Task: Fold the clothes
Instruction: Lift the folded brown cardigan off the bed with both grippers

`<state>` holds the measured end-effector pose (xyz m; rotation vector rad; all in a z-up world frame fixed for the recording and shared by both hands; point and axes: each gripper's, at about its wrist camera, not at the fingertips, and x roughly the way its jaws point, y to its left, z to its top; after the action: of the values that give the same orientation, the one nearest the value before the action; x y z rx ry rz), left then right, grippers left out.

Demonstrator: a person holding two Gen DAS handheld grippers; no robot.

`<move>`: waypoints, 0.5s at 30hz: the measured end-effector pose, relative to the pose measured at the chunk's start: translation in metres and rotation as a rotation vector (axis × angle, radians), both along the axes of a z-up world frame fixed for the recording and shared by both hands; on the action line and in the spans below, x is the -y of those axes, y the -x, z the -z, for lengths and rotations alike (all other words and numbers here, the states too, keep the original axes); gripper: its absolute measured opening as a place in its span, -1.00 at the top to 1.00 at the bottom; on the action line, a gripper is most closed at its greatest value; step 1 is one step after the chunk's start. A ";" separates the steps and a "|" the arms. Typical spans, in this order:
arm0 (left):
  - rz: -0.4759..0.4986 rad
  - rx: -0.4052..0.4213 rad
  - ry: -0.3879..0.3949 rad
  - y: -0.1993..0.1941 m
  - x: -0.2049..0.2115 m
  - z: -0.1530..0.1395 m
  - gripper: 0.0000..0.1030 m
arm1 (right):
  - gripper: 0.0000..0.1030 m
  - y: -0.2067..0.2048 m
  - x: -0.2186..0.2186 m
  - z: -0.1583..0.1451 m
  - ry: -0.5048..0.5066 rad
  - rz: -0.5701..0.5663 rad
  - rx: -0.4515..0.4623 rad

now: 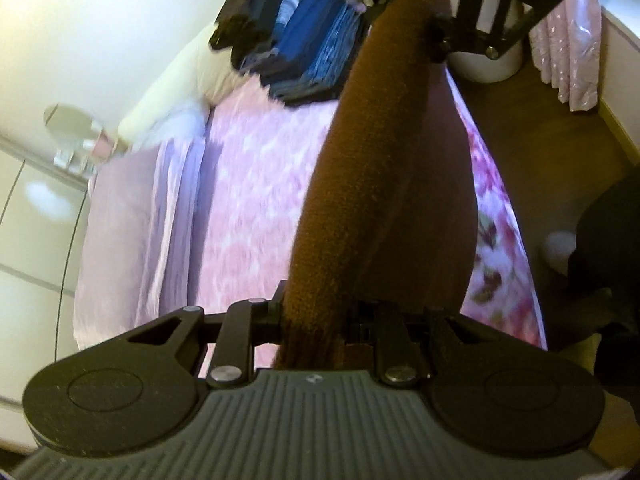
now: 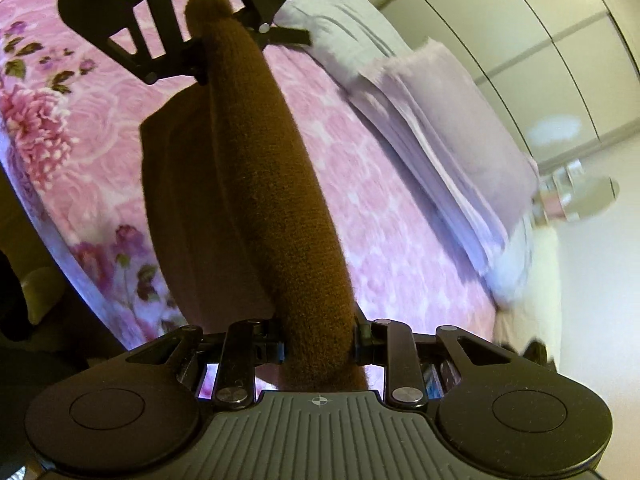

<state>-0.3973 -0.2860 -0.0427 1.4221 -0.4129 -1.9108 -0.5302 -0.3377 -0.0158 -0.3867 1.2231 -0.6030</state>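
I've got a brown fuzzy garment point(image 1: 384, 184) stretched taut between my two claws, lifted above the bed — thick rolled top edge, a loose panel hanging below. Left gripper point(image 1: 316, 320) clenched on one end, right gripper point(image 2: 320, 344) clenched on the other. Pink floral bedspread point(image 1: 248, 184) beneath it lies mostly open. Folded lilac sheets point(image 2: 452, 128) sit toward the wall side, a stack of folded blue clothes point(image 1: 316, 44) beside the white pillow point(image 1: 176, 76). White wardrobe doors point(image 2: 520, 40) beyond.
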 end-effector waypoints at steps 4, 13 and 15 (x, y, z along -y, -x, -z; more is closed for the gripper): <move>0.056 0.009 0.026 0.042 0.027 -0.005 0.63 | 0.48 0.038 0.017 -0.009 0.013 0.063 0.023; 0.082 -0.026 0.100 0.160 0.117 -0.046 0.63 | 0.48 0.157 0.095 -0.049 0.070 0.101 0.075; 0.079 -0.042 0.126 0.186 0.140 -0.063 0.63 | 0.48 0.183 0.115 -0.065 0.100 0.098 0.084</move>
<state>-0.5829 -0.4257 0.0199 1.2988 -0.5675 -1.9380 -0.7134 -0.4523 0.0488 -0.3834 1.1393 -0.7595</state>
